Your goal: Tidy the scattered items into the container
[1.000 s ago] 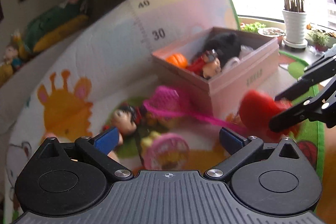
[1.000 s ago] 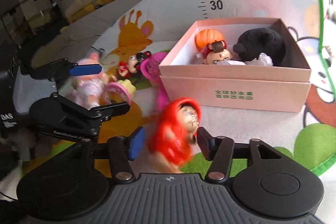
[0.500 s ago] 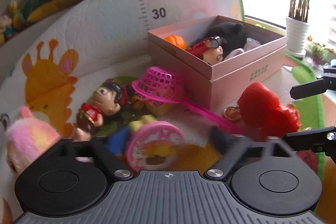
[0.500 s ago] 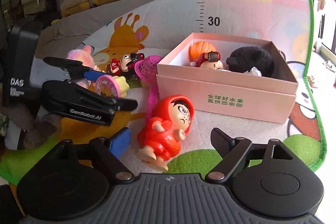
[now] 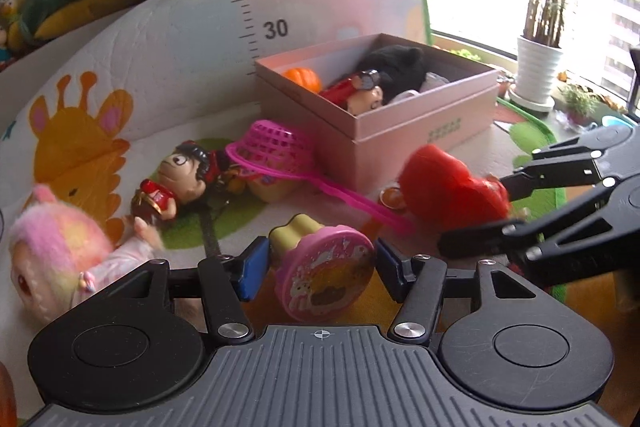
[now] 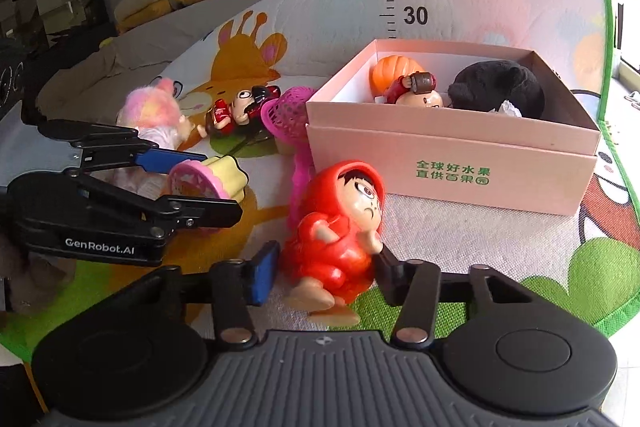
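Observation:
A pink cardboard box (image 5: 420, 143) (image 6: 440, 179) stands on the play mat and holds an orange pumpkin (image 6: 390, 71), a small doll and a black plush (image 6: 496, 87). In the left wrist view my left gripper (image 5: 322, 269) is shut on a round pink toy with a yellow base (image 5: 324, 271); the right wrist view shows that toy (image 6: 208, 179) between the left gripper's (image 6: 192, 187) fingers. My right gripper (image 6: 324, 269) is shut on a red-hooded doll (image 6: 340, 227) in front of the box. That doll (image 5: 444, 191) also shows in the left wrist view, at the right gripper (image 5: 480, 215).
A pink net scoop (image 5: 272, 147), a black-haired doll in red (image 5: 176, 179) and a fluffy pink plush doll (image 5: 52, 251) lie on the mat left of the box. A potted plant (image 5: 536, 75) stands by the window beyond. The mat curves up behind the box.
Both grippers have shut: the left around the round pink toy, the right around the red-hooded doll. The left gripper has come closer to its toy.

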Demonstrator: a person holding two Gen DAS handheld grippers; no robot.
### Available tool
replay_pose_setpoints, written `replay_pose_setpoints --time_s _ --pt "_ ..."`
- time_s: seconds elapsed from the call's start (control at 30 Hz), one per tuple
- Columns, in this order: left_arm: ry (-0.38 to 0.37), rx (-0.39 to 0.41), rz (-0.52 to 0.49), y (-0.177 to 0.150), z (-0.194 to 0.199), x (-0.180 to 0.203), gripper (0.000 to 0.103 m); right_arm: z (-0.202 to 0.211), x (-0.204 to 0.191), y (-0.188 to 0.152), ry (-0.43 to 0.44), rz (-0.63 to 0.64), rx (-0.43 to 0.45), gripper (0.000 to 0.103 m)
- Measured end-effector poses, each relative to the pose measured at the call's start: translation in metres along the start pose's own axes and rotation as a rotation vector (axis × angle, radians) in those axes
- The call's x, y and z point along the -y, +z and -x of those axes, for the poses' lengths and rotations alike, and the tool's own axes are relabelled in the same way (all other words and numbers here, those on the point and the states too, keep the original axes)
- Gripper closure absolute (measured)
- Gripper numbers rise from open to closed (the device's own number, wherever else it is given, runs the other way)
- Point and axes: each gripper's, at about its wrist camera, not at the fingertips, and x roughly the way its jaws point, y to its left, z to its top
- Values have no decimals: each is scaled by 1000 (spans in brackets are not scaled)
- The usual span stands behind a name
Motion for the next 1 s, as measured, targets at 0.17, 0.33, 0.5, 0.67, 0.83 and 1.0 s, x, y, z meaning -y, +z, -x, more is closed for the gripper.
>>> replay_pose_setpoints --time_s 0.17,0.33,0.5,0.67,0.83,1.0 --pt "31 19 -19 -3 7 6 27 4 2 -4 -8 -12 7 54" --pt "74 57 -45 -8 15 14 9 12 4 -11 -35 -24 24 54" --pt "80 23 6 -10 0 14 9 23 9 -20 -65 -50 38 54" --pt "84 9 20 -8 -13 16 11 28 14 -23 -92 -67 48 52" --pt "83 8 18 -9 -16 17 21 28 18 -24 -95 -94 60 42" --pt "67 5 14 -11 -11 19 39 25 21 -19 -83 -113 67 45"
